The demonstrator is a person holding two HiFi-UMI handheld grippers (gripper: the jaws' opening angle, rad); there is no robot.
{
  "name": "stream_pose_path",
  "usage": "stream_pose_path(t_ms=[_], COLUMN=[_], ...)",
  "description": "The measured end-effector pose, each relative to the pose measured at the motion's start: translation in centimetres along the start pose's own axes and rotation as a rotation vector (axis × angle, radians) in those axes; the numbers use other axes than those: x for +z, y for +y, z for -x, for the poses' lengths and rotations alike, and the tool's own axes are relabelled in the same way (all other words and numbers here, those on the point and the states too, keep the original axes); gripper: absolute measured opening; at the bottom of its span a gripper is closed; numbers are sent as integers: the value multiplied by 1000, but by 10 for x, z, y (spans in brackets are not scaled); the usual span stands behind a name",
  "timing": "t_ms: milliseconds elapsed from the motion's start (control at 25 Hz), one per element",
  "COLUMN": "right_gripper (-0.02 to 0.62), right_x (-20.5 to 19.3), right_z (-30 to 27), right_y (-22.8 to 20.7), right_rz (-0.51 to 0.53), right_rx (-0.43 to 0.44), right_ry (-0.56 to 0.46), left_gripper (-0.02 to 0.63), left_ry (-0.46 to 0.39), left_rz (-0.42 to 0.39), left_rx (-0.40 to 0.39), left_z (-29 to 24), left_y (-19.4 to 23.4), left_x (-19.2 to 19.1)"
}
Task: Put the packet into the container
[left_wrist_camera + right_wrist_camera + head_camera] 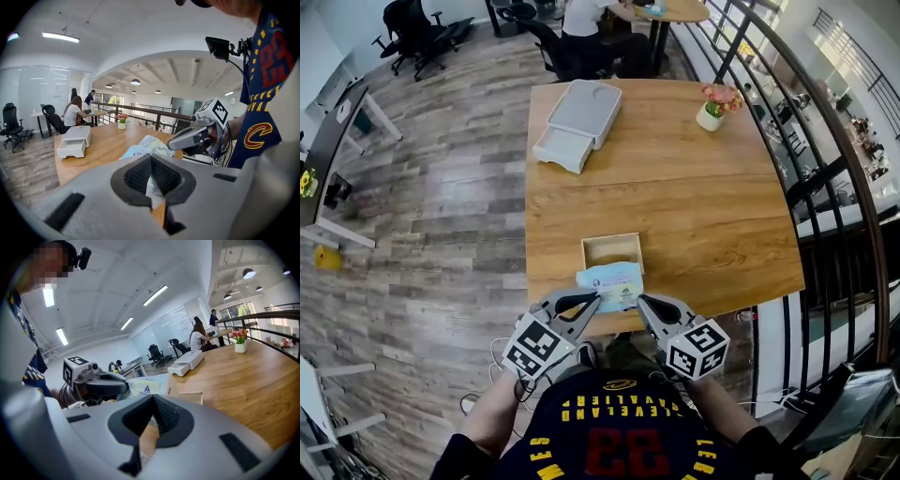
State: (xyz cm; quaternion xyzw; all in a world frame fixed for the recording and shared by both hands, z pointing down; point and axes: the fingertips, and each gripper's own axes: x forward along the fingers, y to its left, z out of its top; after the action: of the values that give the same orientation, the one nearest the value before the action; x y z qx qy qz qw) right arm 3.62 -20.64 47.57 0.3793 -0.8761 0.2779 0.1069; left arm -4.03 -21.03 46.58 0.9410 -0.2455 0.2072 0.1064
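My left gripper and right gripper each pinch a packet edge, just short of the container. I'd carry it forward level and release both together.

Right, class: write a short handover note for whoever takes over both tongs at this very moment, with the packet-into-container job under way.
Left tongs: shut on the near left corner of the packet.
Right tongs: shut, apparently on the packet's right edge.
Packet: held at the near edge of the table, just on the near side of the open wooden box, which looks empty.
Done: packet gripped.
Left: carry it forward over the box, lower it in, then open both tongs.
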Motion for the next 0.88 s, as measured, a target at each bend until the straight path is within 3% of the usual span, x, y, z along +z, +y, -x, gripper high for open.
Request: stream_pose_path(t_ms=[560,880], right_gripper=[11,11], right_x=[32,30], right_z=[-34,-54], right_y=[-54,-67], right_rz=[41,40], right_rx=[94,59], right_ry=[51,77], left_gripper=[6,6], left_ry=[17,29], left_rz=[1,-14], left_rx=[79,59], left_z=[-45,-54], left_y=[47,64], left_x=[20,11])
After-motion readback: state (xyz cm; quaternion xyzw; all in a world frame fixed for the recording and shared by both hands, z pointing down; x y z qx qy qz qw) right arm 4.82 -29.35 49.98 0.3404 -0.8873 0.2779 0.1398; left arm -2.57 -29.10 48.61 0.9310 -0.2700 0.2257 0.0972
